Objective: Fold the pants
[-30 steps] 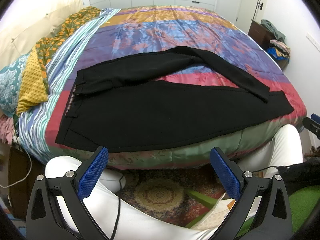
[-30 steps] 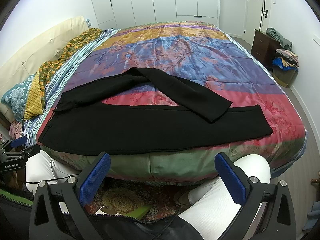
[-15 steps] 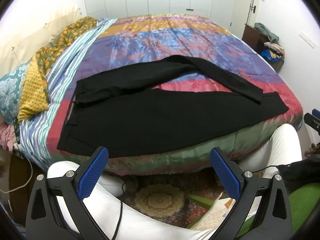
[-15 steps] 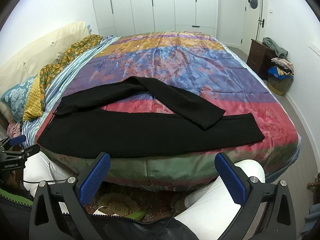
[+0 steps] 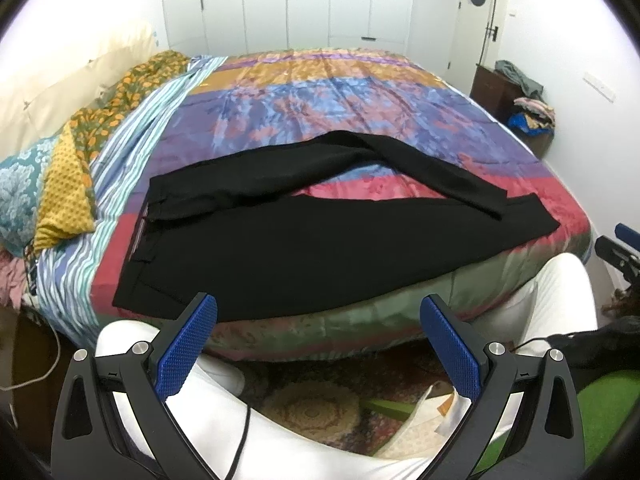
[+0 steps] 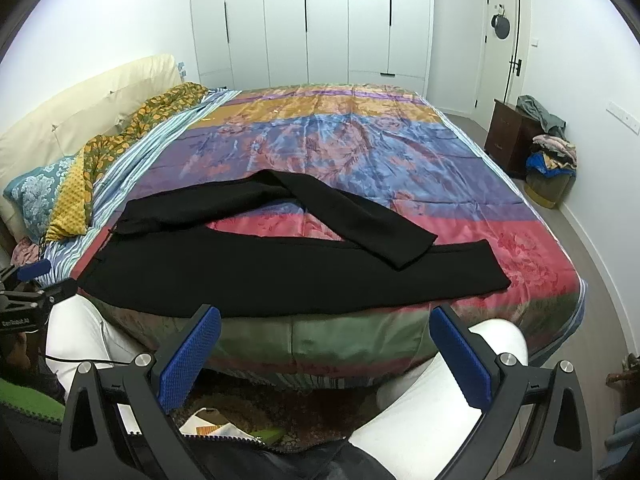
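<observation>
Apparently unfolded, black pants (image 5: 304,248) cover bedspread (image 5: 340,92).

colourful bedspread (image 6: 340,148), pillows (image 6: 36,196), white wardrobe (image 6: 320,20)

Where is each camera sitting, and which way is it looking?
Left wrist: sits on the left gripper, held off the bed's near edge, looking across the black pants; white-clad legs and the other gripper at the right edge show.
Right wrist: sits on the right gripper, looking the same way, further toward the pant hems; legs and the other gripper at the left edge show.
Both share the pants, bedspread and wardrobe.
</observation>
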